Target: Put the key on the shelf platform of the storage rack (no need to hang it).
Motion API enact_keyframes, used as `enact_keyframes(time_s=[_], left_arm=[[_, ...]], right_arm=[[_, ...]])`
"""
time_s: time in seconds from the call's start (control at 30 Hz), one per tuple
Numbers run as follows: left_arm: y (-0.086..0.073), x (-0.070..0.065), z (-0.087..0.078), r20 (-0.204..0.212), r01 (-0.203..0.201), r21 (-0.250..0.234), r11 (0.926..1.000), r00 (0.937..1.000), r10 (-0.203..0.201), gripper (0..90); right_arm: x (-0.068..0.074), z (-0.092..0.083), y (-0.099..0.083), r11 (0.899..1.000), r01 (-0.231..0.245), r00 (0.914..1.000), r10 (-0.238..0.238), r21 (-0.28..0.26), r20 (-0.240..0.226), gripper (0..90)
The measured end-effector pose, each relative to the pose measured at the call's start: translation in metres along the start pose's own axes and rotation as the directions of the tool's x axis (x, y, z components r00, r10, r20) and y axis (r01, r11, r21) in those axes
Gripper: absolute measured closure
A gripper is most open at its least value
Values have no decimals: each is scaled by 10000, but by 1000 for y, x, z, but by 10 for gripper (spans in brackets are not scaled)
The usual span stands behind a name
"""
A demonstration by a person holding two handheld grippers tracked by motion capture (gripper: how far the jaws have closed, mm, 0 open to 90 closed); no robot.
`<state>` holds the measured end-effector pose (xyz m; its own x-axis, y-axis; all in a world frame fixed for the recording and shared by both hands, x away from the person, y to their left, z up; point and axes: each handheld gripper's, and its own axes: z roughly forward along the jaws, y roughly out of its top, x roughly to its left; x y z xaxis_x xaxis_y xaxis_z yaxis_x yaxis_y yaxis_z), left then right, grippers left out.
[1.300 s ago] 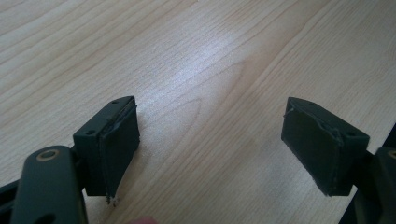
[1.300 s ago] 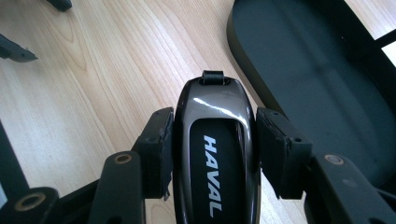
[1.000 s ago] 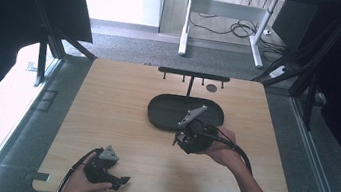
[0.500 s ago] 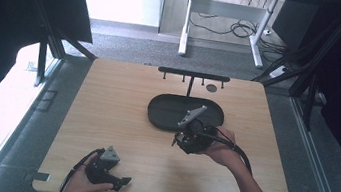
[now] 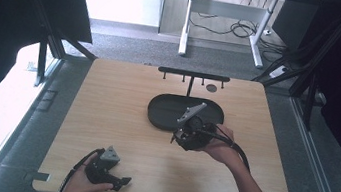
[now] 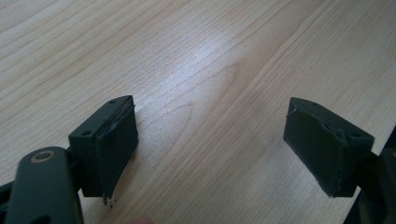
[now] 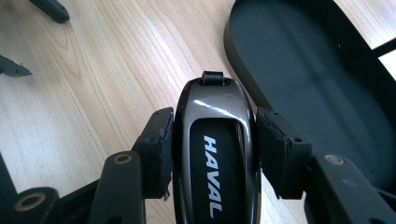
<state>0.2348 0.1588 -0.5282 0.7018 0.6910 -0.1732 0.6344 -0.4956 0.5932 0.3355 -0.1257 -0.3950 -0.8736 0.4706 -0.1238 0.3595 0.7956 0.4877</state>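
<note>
Progress looks to be about midway, judging from how things lie: the right hand-held gripper (image 7: 212, 154) has its jaws clamped on the sides of a glossy dark car key fob (image 7: 215, 149) lettered HAVAL, so the pick-up is done, while the setting-down is not. In the right gripper view the fob is held above the worktop (image 5: 120, 114), just beside the near rim of the black oval tray (image 7: 280, 56), with its loop end pointing away from the gripper; it is not over the tray's floor yet. The high view places that right hand-held gripper (image 5: 188, 131) at the tray's (image 5: 166, 113) front edge, in front of the black stand with small hooks (image 5: 193, 75). Whether the fob is meant for the tray or for a hook I cannot tell; either way the carry and release are left. The left hand-held gripper (image 6: 210, 144) sits idle near the front left of the worktop, jaws spread wide with nothing but bare wood between them. Against the earlier high views nothing has changed: both hands and the tray sit where they were.
</note>
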Motion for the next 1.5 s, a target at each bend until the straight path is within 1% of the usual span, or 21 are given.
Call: enact_keyframes(time_s=[0.07,0.1,0.3,0.47,0.57,0.97,1.03,1.27,1.5], left_arm=[[0,0,0,-8,45,-44,10000,10000,-45,179],[0,0,0,-2,-30,13,10000,10000,30,179],[0,0,0,9,-23,6,10000,10000,23,179],[0,0,0,2,-22,4,10000,10000,22,179],[0,0,0,5,-26,4,10000,10000,26,179],[0,0,0,-14,-40,6,10000,10000,40,179],[0,0,0,-13,-34,5,10000,10000,34,179],[0,1,0,-4,-28,10,10000,10000,28,179],[0,1,-1,-8,0,9,10000,10000,0,179]], right_arm=[[1,1,2,10000,30,10000,-30,-20,-16,491],[2,1,3,10000,87,10000,-87,-39,-40,491],[4,2,8,9998,208,9998,-208,-30,-65,491],[6,5,14,9996,237,9996,-239,-138,-135,491],[6,8,15,9996,273,9995,-275,-110,-175,491],[8,10,16,9994,335,9994,-336,-29,-106,491],[8,9,15,9990,437,9990,-437,-5,-117,491],[9,9,14,9991,418,9991,-418,28,-95,491],[10,11,14,9988,495,9987,-495,56,-103,491]])
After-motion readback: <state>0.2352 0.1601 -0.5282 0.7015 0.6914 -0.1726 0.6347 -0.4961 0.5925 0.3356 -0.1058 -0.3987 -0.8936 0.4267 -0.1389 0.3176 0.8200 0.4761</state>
